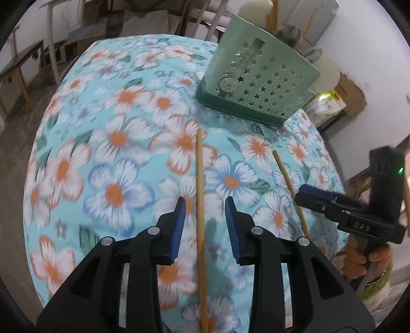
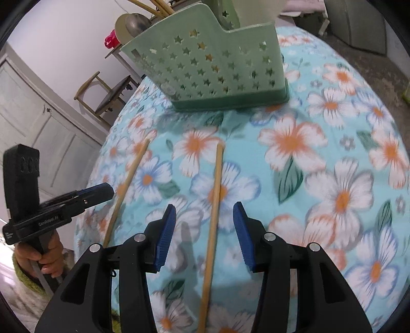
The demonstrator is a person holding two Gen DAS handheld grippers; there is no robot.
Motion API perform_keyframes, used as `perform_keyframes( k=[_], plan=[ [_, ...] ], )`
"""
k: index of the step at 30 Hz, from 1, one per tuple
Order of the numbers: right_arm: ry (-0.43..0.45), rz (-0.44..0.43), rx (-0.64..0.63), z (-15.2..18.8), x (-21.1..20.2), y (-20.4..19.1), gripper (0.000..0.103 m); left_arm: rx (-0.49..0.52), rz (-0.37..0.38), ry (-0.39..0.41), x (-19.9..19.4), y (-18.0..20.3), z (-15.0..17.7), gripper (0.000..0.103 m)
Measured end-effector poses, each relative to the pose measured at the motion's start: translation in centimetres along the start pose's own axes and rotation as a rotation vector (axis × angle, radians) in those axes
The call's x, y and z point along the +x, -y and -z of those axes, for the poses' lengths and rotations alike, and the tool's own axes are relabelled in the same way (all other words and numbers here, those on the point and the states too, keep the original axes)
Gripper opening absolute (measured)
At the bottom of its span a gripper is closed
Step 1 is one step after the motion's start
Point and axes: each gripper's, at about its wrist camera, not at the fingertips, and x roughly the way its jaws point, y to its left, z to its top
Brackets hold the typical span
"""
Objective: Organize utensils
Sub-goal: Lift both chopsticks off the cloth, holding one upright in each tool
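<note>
The left gripper [image 1: 205, 205] is seen nearest the lens, its blue pads [image 1: 179, 228] standing apart on either side of a wooden chopstick [image 1: 200, 217]; the stick runs between the pads without being pressed by either. The stick lies on the floral tablecloth [image 1: 115, 153], pointing away toward the holder. The same arrangement is shown in the right wrist view: the right gripper [image 2: 203, 225] is parted somewhat wider, and a second chopstick [image 2: 214, 205] passes between its pads [image 2: 165, 235] untouched, also flat on the cloth.

The two sticks are laid near each other, well short of the green utensil holder [image 1: 258, 76], which is pierced with star-shaped holes and stands upright at the far part of the table. More chopsticks [image 2: 156, 7] are seen rising behind its rim; which compartment they occupy cannot be told.

Each gripper is held by a hand [image 1: 364, 258] at its handle, with a green sleeve [image 1: 376, 284] at the wrist. A wooden chair [image 2: 107, 92] is seen beyond the table.
</note>
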Motion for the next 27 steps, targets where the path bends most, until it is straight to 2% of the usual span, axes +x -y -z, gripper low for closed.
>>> perform_keyframes(
  k=[5, 7, 9, 13, 15, 27],
  plan=[
    [0.018, 0.054, -0.042, -1.7, 1.1, -0.1, 0.043, 0.114, -0.102, -0.005, 2.3, 1.8, -1.7, 0.03],
    [0.016, 0.083, -0.065, -2.2, 1.9, -0.3, 0.038, 0.159, -0.163, -0.014, 3.4, 2.4, -2.3, 0.029],
    [0.014, 0.111, -0.076, -2.6, 2.5, -0.4, 0.03, 0.205, -0.212, -0.013, 4.2, 3.0, -2.7, 0.028],
    [0.024, 0.156, -0.103, -3.1, 3.3, -0.7, 0.018, 0.267, -0.291, -0.004, 5.3, 4.2, -3.2, 0.02],
    [0.025, 0.159, -0.101, -3.1, 3.5, -0.7, 0.01, 0.275, -0.303, -0.003, 5.6, 4.5, -3.4, 0.017],
    [0.027, 0.139, -0.087, -2.9, 3.3, -0.5, 0.009, 0.309, -0.346, -0.003, 6.1, 5.0, -3.5, 0.016]
  ],
)
